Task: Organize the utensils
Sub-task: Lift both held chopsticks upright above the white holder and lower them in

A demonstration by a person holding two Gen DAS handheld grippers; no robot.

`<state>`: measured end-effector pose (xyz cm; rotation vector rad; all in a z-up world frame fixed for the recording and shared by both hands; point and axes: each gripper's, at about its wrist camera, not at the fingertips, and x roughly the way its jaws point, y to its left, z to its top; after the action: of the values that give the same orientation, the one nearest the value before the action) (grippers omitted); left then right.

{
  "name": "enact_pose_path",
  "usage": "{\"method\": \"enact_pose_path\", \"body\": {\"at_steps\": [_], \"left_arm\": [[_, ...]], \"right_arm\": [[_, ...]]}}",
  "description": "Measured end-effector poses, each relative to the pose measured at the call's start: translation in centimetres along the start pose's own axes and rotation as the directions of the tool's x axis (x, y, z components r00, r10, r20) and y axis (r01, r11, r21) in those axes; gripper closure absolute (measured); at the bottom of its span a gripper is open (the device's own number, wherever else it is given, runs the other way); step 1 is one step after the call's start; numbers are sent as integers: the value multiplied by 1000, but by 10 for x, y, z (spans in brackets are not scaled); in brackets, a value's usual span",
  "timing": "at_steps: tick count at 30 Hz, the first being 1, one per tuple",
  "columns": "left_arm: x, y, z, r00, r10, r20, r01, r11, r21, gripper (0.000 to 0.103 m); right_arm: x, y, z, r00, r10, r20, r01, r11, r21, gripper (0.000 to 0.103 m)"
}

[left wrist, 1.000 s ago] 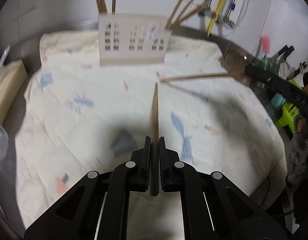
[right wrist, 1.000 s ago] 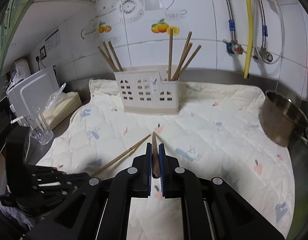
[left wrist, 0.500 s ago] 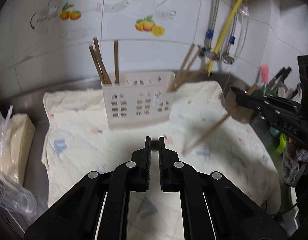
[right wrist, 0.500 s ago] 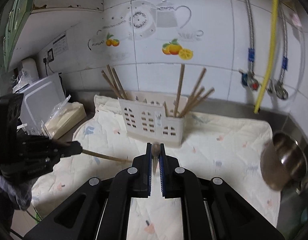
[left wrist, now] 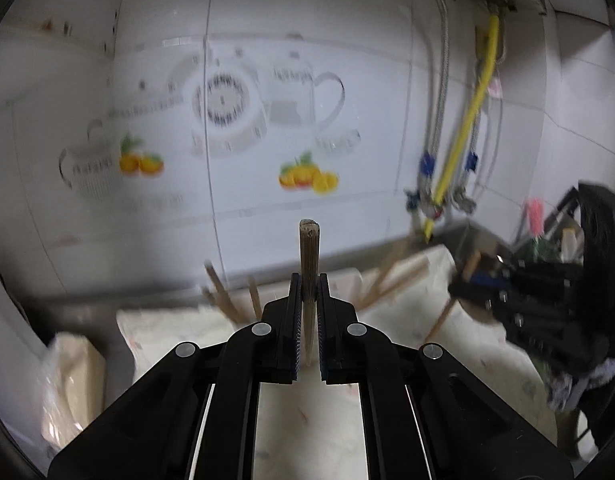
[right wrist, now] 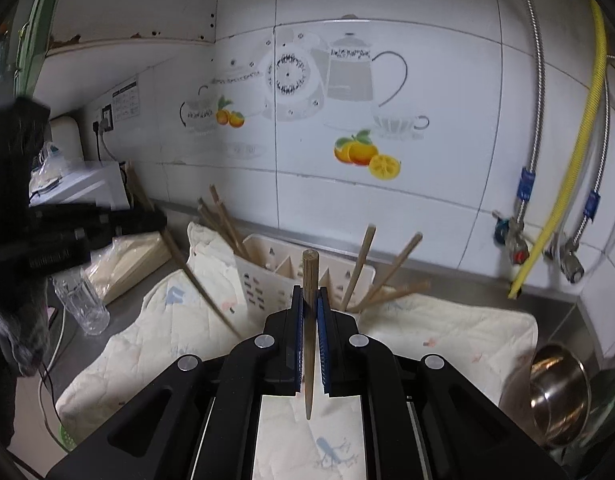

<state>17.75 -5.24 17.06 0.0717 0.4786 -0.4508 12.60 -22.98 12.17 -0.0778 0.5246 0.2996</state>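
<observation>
- the left claw (left wrist: 307, 280) is clenched on a wooden chopstick (left wrist: 308, 256) that stands upright between its jaws, blunt end up, rising past the fingertips toward the tiled wall (left wrist: 227, 200).
- ahead of and below the left claw, partly hidden by its fingers, more chopsticks lean out to either side: a blurred cluster on the left (left wrist: 223, 300) and another on the right (left wrist: 391, 276).
- to the right of the left claw, the right claw (left wrist: 483, 280) shows as a dark blurred mass with a thin stick (left wrist: 443, 316) slanting down from it.
- the right claw (right wrist: 309, 300) is also clenched on its own chopstick (right wrist: 309, 272), upright, blunt end up, the tapered tip hanging below the jaws over the quilted cloth (right wrist: 447, 336).
- directly ahead of the right claw sits the white utensil holder (right wrist: 263, 272) on the cloth; sticks lean out of its left end (right wrist: 223, 220) and its right end (right wrist: 363, 264).
- left of the right claw, the left claw (right wrist: 147, 220) reaches in with its chopstick (right wrist: 199, 280) slanting down toward the cloth, near the holder's left side.
- further left stand a clear glass (right wrist: 81, 300) and a bag-wrapped block (right wrist: 127, 256).
- to the lower right of the right claw is a steel pot (right wrist: 559, 392); a yellow hose (right wrist: 563, 168) and braided hoses (right wrist: 539, 80) run down the wall above it.
</observation>
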Motion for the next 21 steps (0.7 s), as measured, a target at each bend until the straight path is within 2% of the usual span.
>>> {"method": "enact_pose_path", "body": {"at_steps": [4,8,16,21], "left_arm": [[9,7,26,999,43,31,-43,999,-2,97],[29,19,35,996,83,27,-82,996,-18,97],[72,37,17,994,98,-55,-101,993,-57,97],[86,41,6,990,102,-96,-108,992,-58,97]], "right_arm": [[2,-5,15,1000,17,19,-17,1000,7,96],[4,-9,34,999,15,50,-15,1000,-2,96],[3,-18,68,992,-3,125,2,1000,4,96],[18,-20,79,988,-38,147,38,999,5,96]]}}
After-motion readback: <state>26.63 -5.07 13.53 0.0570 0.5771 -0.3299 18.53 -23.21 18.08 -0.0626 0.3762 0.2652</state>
